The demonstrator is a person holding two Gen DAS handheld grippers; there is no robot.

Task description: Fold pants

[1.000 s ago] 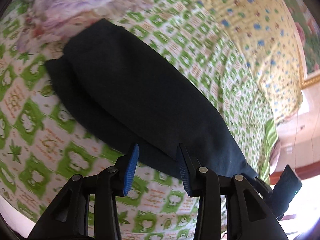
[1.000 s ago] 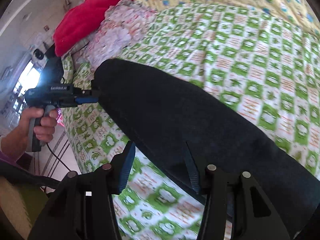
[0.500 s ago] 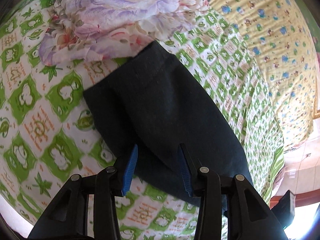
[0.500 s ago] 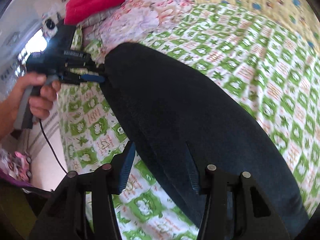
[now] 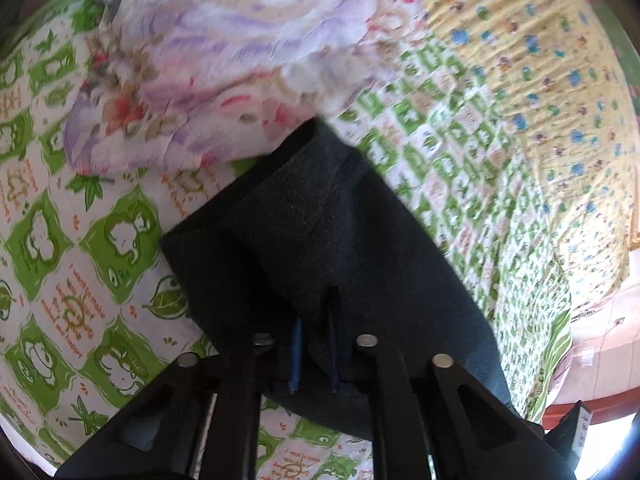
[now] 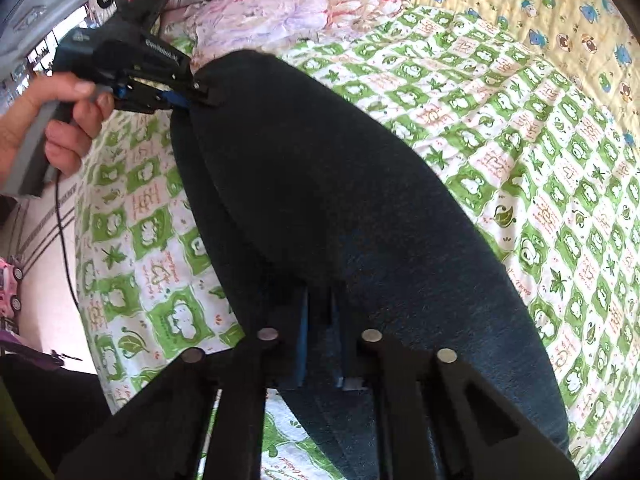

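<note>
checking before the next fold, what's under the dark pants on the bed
The pants lie flat on the green-patterned sheet, which shows all around them. One corner reaches the floral blanket. Whatever lies beneath the cloth is covered. Both tools grip an edge.

Black tongs (image 5: 314, 344), blue finger pads (image 5: 296, 354), silver pivot screws; bare-skinned hand (image 6: 60, 120) on grey handle, black cable.

Green-checked bedsheet (image 5: 72, 288) carries orange print reading "I want to make you happy"; white lettering on the left tongs' black body (image 6: 160, 50) too blurred to read; other sheet characters illegible.
</note>
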